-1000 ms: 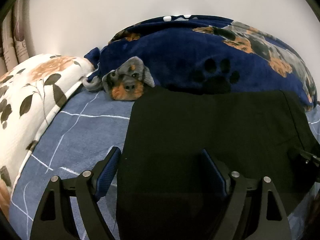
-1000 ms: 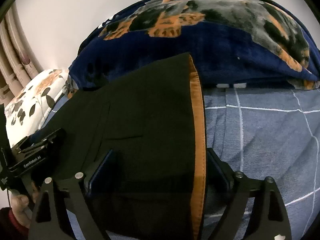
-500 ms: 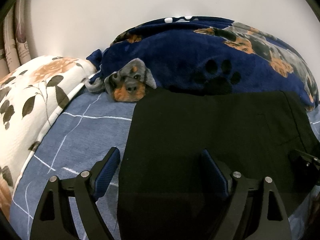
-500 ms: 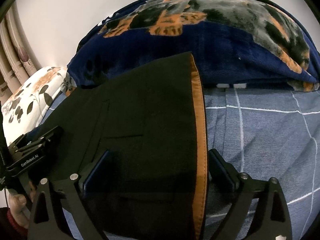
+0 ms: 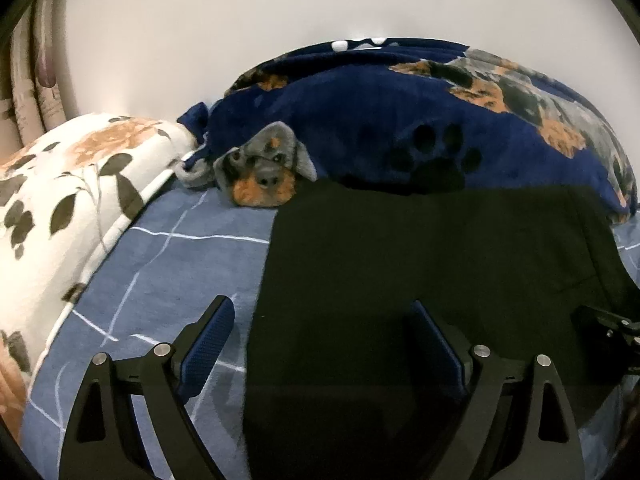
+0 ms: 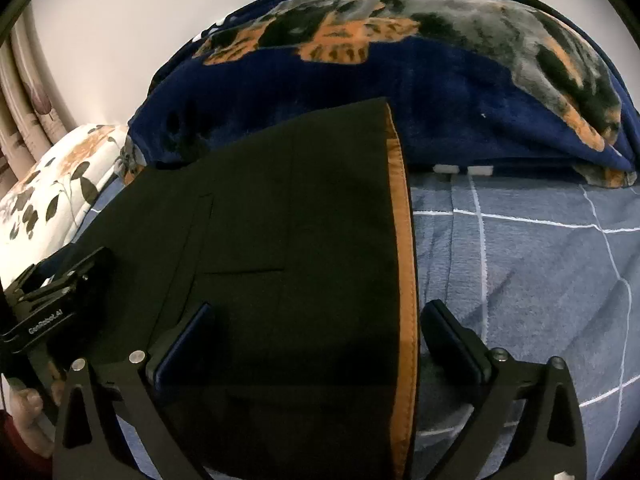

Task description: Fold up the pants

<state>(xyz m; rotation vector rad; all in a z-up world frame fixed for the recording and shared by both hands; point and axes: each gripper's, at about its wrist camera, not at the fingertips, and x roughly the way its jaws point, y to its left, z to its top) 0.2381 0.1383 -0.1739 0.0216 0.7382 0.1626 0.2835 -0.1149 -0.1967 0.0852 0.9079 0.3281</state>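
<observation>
The black pants (image 5: 420, 264) are lying flat on the blue checked bed sheet (image 5: 172, 264), with their far edge touching the dark blue dog-print blanket (image 5: 400, 120) that is piled against the white wall (image 5: 240, 20). In the left wrist view, the left edge of the pants is running straight toward the camera, and bare sheet is lying open between this edge and the floral pillow (image 5: 60, 200) on the left side. The left tongs (image 5: 320, 344) are standing released and wide, one blue-padded finger over the sheet and the other over the black cloth, so the cloth edge is passing between them. The right tongs (image 6: 316, 340) are also released and spread wide, and they are straddling the orange-lined waistband (image 6: 404, 280), which is forming the right edge of the pants; beyond it a wide area of sheet is staying open to the right. Both tools are pointing forward and low toward the blanket. Only the right wrist view is showing the orange lining, a pocket seam on the pants, and the body of the left tool with the person's left hand (image 6: 28, 404) at the left border. Only the left wrist view is showing the printed dog face (image 5: 264, 176) and paw print on the blanket.
</observation>
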